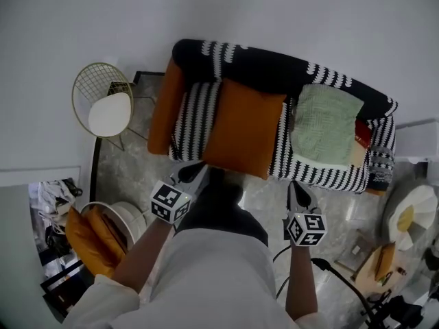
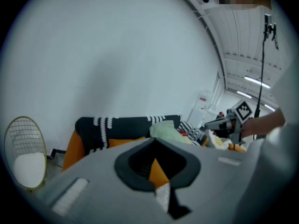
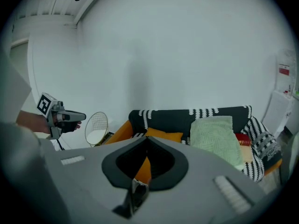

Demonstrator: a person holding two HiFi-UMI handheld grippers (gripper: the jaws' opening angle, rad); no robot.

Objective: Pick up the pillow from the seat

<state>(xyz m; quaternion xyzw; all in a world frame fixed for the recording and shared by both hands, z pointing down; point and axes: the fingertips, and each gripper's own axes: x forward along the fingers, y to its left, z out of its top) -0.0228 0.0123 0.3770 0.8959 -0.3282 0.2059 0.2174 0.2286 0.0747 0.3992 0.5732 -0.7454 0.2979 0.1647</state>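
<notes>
An orange pillow lies on the seat of the sofa, left of its centre. Its long axis runs from the sofa's back to its front edge, which the near end slightly overhangs. A green pillow leans on the sofa's right half. Both tools hover in front of the sofa, clear of it, jaws closed together and empty. The left hand-held gripper is just off the orange pillow's near left corner and is likely the nearer. The right hand-held gripper faces the gap between the pillows.
</notes>
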